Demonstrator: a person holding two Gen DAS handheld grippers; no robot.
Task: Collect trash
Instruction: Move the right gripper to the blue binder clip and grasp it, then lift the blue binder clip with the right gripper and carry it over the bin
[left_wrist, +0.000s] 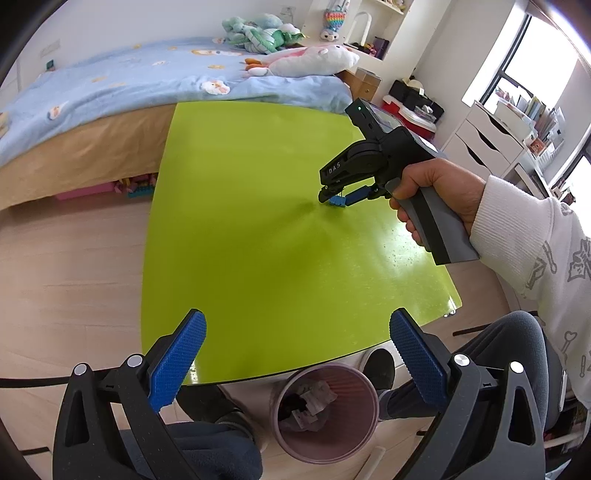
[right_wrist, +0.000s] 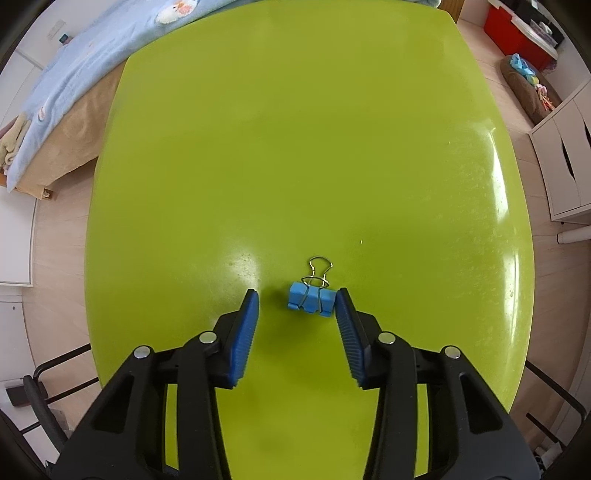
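**Blue binder clip between the right jaws**

Blue, with silver wire handles, the small binder clip (right_wrist: 310, 301) lies on the glossy lime-green counter (right_wrist: 295, 147). The right gripper (right_wrist: 297, 302) points down over it, jaws narrowed; one pad touches the clip's side, the other stands apart. The left gripper (left_wrist: 297, 326) hovers wide open, empty, above the pink ribbed plastic wastebasket (left_wrist: 327, 410) on the floor.

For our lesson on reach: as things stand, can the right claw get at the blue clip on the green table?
Probably yes. The right claw stands over the table with the clip between its fingers; one finger is at the clip's side, the other still apart. Nothing else lies near it.
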